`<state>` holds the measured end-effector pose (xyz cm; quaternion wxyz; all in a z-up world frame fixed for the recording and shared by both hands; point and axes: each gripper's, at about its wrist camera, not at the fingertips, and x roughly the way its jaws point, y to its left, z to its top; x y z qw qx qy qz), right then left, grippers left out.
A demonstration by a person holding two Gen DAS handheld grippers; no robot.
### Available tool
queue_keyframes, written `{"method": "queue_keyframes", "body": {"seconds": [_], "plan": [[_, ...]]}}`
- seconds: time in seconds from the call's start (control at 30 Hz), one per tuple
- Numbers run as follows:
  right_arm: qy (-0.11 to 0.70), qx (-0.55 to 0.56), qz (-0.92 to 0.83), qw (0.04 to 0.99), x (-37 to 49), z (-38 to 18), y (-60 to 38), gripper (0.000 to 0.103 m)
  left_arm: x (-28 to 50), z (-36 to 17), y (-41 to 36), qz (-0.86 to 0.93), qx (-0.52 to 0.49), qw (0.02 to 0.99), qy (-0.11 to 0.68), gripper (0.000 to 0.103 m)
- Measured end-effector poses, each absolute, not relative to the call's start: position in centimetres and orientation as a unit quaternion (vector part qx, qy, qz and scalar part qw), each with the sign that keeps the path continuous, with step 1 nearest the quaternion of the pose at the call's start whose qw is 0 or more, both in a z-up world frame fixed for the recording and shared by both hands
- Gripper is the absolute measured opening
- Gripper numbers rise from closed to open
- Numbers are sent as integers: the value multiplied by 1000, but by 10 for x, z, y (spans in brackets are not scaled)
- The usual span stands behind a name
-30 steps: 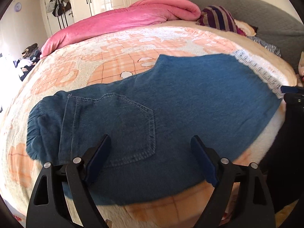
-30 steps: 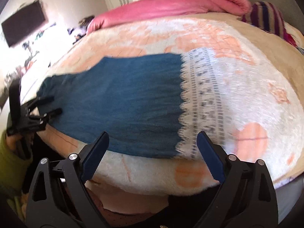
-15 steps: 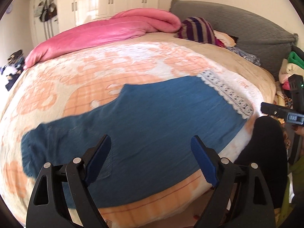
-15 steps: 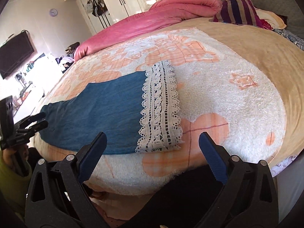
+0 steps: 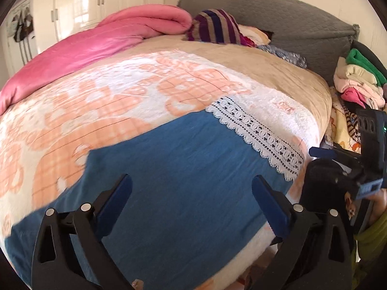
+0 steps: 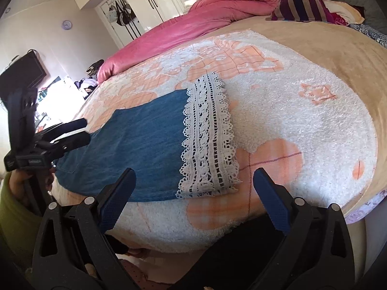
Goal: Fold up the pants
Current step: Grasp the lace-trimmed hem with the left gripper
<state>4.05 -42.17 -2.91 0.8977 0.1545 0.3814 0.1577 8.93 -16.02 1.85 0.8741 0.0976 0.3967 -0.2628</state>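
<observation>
The left claw (image 5: pixel 191 205) is standing wide open and is holding nothing; its two blue pads (image 5: pixel 268 205) are hovering over the pants (image 5: pixel 183 169), near the edge of the bed (image 5: pixel 285 77). In the right wrist view this same claw (image 6: pixel 79 130) is showing at the far left, above the waist end of the pants (image 6: pixel 145 145), and a hand (image 6: pixel 19 181) in a green sleeve is gripping its handle.

The pants are lying flat on the blanket (image 5: pixel 108 96), blue denim, stretching from the left of the left claw across under it to the right. To the left of that claw the cloth is blurred, so I cannot tell the details there. Ahead and to the right of it, the lace hem (image 5: pixel 256 133) is ending the leg.

The right claw (image 6: pixel 193 195) is also spread wide with nothing between its pads. The lace hem (image 6: pixel 208 142) is lying just ahead of it, between the two pads (a little nearer to the left one), and the denim is running away to its left. To its right the white and orange blanket (image 6: pixel 302 120) is lying.

Far ahead of both claws a pink quilt (image 5: pixel 101 41) is lying rolled along the far side, and a striped pillow (image 5: pixel 215 26) is resting to the right of it. At the far right of the left claw a pile of clothes (image 5: pixel 358 79) is sitting beside the bed.
</observation>
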Motion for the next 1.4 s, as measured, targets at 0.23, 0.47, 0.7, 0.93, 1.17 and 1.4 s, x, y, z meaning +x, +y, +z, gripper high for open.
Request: {"method": "queue_keyframes", "body": {"seconds": [0.23,0.47,0.7,0.93,1.17,1.4], "plan": [[383,174,151,894,45,-33,-425,92,125,11,-198,-291,122,856,410,99],[396,192,147,886,56,-40,-423,92,175,0,-231,-313,133,837,429,99],[410,197,147,878,66,-48,-418,83,210,-14,-259,-334,149,818,443,98],[415,203,147,875,70,-53,-417,80,238,-33,-268,-371,112,793,470,84],[416,219,163,867,73,-58,-419,39,249,-40,-285,-408,118,765,484,54],[416,230,172,863,80,-59,-417,38,261,-54,-288,-435,96,742,502,51]]}}
